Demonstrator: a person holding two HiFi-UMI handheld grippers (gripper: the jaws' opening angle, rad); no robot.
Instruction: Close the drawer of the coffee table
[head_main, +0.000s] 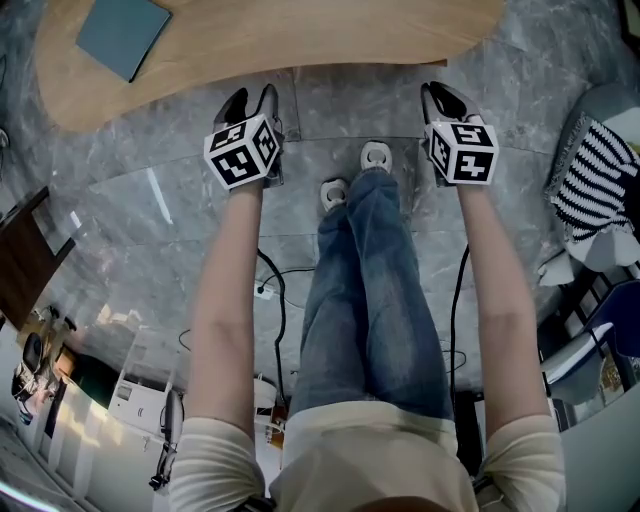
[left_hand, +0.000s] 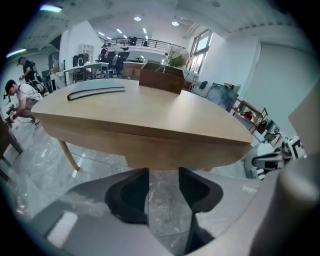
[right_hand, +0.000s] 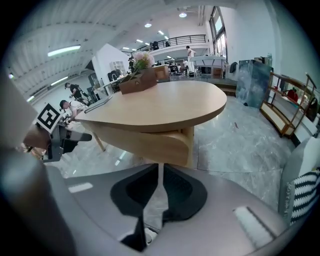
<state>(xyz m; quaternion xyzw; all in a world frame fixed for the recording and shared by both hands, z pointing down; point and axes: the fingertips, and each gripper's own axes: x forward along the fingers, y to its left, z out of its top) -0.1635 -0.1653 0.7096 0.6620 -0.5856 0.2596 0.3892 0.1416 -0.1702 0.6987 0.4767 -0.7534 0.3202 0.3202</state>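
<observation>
1. Both grippers hang in front of the coffee table and touch nothing. The left gripper has its jaws spread, with only floor seen between them. The right gripper has its jaws almost pressed together, with a thin slit and nothing in it.
2. The drawer is what I take the pale panel under the worktop to be, at mid-frame in both gripper views. In the head view nothing juts past the top's near edge, so I cannot tell whether it is fully home or a little proud.
3. If it is still out, the overhang is the main hazard. A gripper coming in high would hit the edge of the worktop rather than the drawer front.
4. A push from one side only, say with the right gripper alone, could skew the drawer and jam it.
5. The spread left jaws could straddle or snag the panel's edge instead of pressing flat against it.
6. The table stands on slim legs on a smooth floor. A hard shove may slide the whole table and shift the book at upper left.
7. A cable runs by the person's feet, so stepping forward risks catching it.
</observation>
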